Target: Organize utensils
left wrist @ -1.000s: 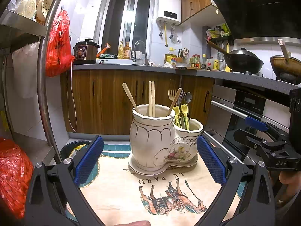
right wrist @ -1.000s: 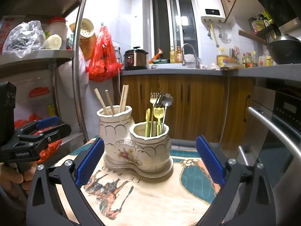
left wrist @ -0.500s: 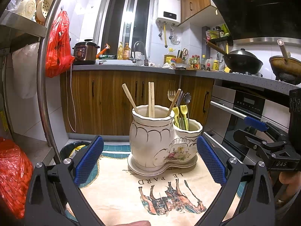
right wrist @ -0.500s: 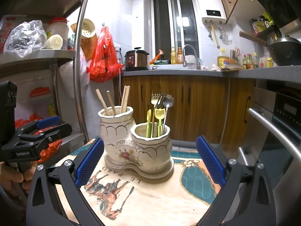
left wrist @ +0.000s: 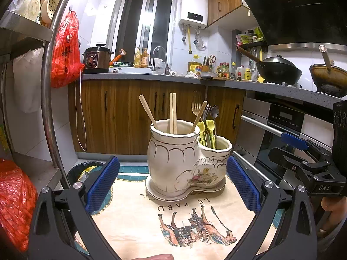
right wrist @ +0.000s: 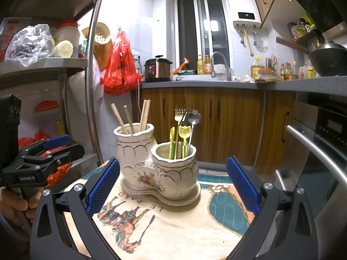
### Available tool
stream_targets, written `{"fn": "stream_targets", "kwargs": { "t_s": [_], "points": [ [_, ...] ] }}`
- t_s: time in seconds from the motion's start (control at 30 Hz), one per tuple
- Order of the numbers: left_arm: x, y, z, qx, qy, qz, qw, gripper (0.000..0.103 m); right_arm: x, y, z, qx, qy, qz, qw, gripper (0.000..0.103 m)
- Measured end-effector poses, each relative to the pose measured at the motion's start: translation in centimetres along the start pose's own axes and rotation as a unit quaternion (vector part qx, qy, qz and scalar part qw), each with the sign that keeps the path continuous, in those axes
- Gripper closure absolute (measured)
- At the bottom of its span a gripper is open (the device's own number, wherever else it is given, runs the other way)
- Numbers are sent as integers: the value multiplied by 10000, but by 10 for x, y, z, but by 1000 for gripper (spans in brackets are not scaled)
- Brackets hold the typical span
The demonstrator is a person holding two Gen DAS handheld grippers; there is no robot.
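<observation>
Both grippers, left gripper (left wrist: 173,185) and right gripper (right wrist: 173,185), gape empty before the utensil holder (left wrist: 186,160).

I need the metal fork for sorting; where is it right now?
The fork stands upright in the shorter cup of the ceramic holder, centre of the right wrist view, beside the yellow utensils and right of the chopsticks.

Home kitchen: sink tap (left wrist: 161,59), wok (left wrist: 278,69), oven (left wrist: 282,130).
</observation>
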State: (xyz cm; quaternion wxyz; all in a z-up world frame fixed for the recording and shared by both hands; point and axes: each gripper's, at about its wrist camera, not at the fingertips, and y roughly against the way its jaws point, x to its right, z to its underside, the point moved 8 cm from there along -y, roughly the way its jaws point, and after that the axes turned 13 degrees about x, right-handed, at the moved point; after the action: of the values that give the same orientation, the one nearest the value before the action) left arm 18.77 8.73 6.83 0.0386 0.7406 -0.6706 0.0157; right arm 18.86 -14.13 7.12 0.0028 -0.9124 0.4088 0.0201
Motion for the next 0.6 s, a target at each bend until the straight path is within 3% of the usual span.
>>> {"fn": "stream_targets", "kwargs": {
  "t_s": [0.6],
  "points": [
    [1,0,1,-13,2,23,10000,5,-1,1,0,9,1,-8,10000,5]
  ]
}}
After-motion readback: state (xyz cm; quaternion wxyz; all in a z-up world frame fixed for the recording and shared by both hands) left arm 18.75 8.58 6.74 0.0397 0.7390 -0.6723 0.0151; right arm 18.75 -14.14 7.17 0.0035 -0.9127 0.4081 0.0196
